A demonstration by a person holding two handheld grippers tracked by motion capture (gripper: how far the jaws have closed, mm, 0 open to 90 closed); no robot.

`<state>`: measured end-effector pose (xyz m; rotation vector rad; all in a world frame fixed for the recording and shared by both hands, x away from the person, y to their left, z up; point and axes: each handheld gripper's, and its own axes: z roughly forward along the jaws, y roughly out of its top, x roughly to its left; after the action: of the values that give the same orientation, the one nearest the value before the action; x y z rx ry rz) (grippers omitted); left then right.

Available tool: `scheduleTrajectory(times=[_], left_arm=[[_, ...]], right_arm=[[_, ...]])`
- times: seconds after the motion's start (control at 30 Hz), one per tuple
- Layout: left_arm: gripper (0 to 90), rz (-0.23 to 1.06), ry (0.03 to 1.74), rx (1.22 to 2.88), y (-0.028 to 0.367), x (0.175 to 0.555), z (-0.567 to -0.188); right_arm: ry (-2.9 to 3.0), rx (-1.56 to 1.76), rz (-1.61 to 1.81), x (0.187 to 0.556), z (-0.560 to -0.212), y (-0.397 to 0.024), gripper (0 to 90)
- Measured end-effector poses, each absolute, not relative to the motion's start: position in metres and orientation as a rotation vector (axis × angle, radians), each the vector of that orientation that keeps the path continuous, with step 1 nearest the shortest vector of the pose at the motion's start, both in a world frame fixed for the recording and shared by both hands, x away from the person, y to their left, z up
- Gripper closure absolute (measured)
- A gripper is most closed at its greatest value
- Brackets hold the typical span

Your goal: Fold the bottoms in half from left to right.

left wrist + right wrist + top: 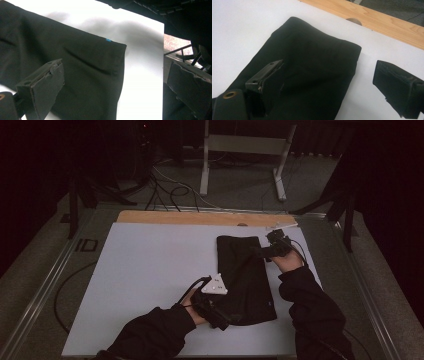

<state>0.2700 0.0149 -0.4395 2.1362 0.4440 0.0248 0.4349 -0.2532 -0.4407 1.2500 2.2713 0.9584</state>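
A black folded garment point(247, 280) lies flat on the right half of the white tabletop point(150, 270). My left gripper point(226, 319), with its grey three-cornered plate, hovers at the cloth's near left edge. In the left gripper view the left gripper point(115, 67) stands open over the cloth point(75, 65), near a corner that carries a small blue tag point(108, 40), and nothing is pinched. My right gripper point(261, 252) is at the far right corner. In the right gripper view the right gripper point(329, 66) is open above the folded edge of the cloth point(312, 72), with its pads off the fabric.
A wooden strip point(200, 217) runs along the table's far edge. Beyond it on the floor stand a light metal frame point(245, 145) and loose cables point(170, 190). Metal rails point(45, 280) border the table, and the person's dark sleeves point(310, 305) come in from below.
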Motion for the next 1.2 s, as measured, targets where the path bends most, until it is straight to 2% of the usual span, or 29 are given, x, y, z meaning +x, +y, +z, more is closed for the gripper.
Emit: scheduleTrajectory(times=[0.47,1.2], left_arm=[[2.2,0.021,0.475,2.109,0.037,0.266,-0.451],[2.3,0.001,0.45,2.114,0.039,0.261,-0.464]], right_arm=[[2.271,1.209,1.062,0.399,-0.445,-0.247,10.6],[2.253,1.192,1.163,0.305,-0.453,-0.266,11.4]])
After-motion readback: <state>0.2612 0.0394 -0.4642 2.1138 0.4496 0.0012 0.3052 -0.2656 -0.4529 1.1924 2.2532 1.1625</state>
